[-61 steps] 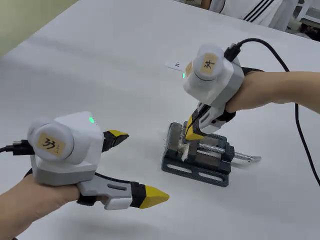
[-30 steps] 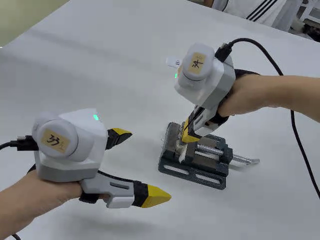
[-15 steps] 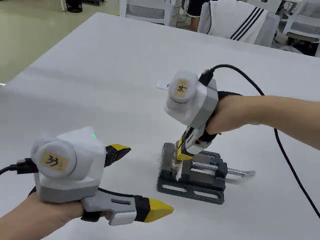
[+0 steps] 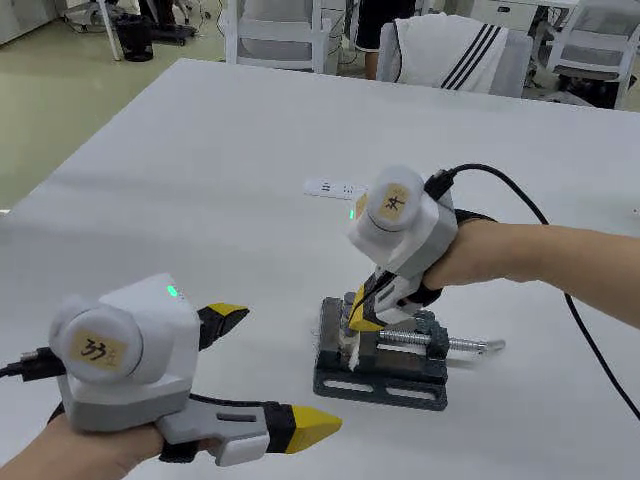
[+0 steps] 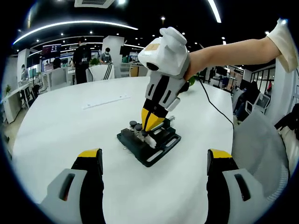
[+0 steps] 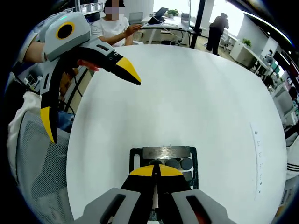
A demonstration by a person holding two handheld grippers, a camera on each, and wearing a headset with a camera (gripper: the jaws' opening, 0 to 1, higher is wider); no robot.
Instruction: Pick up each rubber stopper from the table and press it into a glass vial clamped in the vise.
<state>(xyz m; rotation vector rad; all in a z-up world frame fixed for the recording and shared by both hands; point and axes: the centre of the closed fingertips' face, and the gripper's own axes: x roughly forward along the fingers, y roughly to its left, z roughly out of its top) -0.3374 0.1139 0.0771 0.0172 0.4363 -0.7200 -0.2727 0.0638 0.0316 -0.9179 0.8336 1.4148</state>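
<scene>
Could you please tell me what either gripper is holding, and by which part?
Left gripper open, empty. Right gripper shut over the vise; nothing visibly held.

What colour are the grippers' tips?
Yellow, clearest on the left gripper in the head view.

Our head has tipped up, so the desk's [image 4: 250, 150] far edge and the chairs [image 4: 455, 50] beyond it have come into the top of the frame. Against the vise [image 4: 385, 385], the right gripper [image 4: 356, 324] seems to have sunk slightly toward the vials [image 5: 136, 127].
</scene>
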